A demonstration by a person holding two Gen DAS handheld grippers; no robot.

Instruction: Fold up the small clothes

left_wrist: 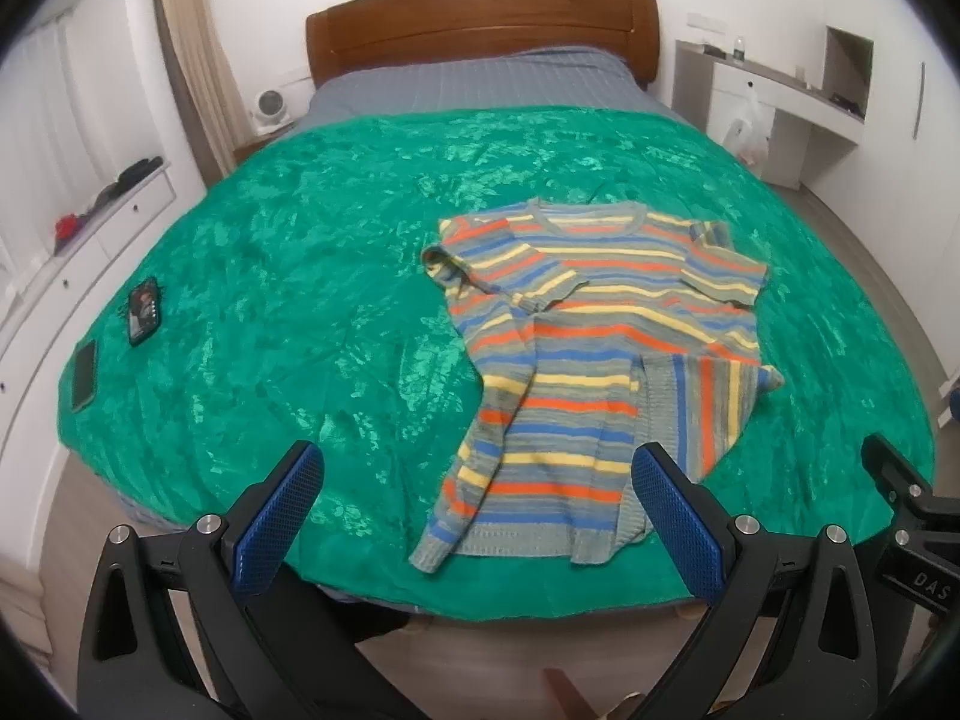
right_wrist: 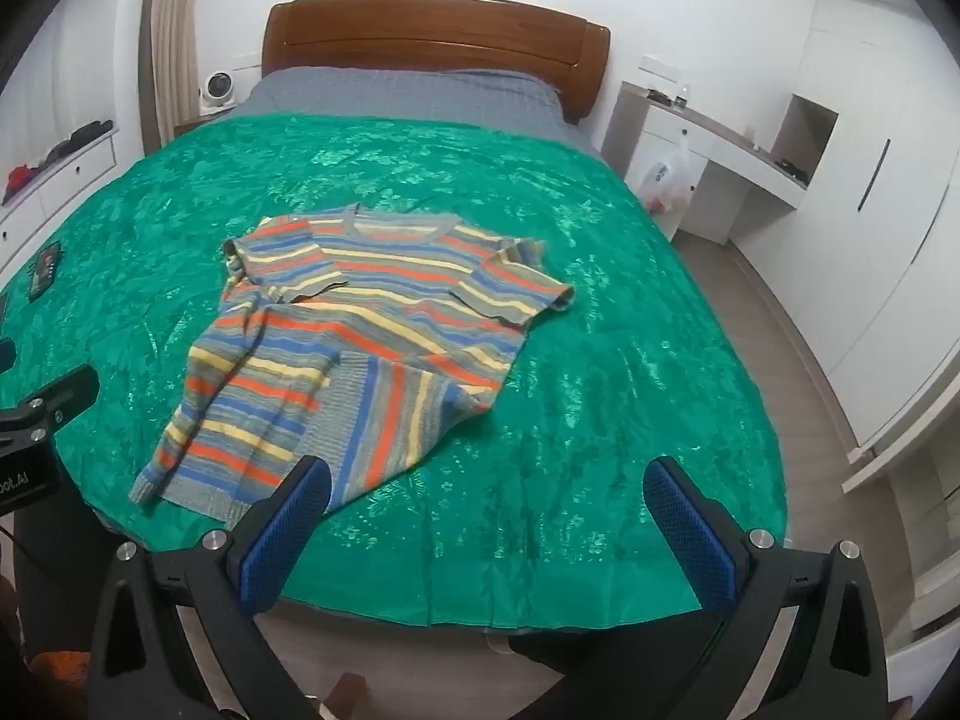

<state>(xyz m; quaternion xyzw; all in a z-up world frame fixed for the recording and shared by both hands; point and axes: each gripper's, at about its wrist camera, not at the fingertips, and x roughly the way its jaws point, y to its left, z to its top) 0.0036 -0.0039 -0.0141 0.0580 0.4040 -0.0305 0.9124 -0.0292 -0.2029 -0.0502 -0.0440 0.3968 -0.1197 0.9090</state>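
A small striped knit sweater (left_wrist: pixel 576 360) in grey, blue, orange and yellow lies on the green bedspread (left_wrist: pixel 300 276), collar toward the headboard. Its near right corner is turned over, and one long sleeve lies along its left side. My left gripper (left_wrist: pixel 477 468) hovers open above the near edge of the bed, the sweater's hem showing between its blue pads (left_wrist: pixel 282 516). In the right wrist view the same sweater (right_wrist: pixel 360 336) lies left of centre. My right gripper (right_wrist: pixel 486 486) is open too, over bare bedspread (right_wrist: pixel 600 360) just right of the hem. Neither gripper touches the cloth.
Two phones (left_wrist: pixel 143 311) lie near the bedspread's left edge. A wooden headboard (left_wrist: pixel 480 24) stands at the far end. White drawers (left_wrist: pixel 90 222) run along the left, a white desk (right_wrist: pixel 708 144) and wardrobes on the right. The other gripper's body (left_wrist: pixel 912 516) shows at the right edge.
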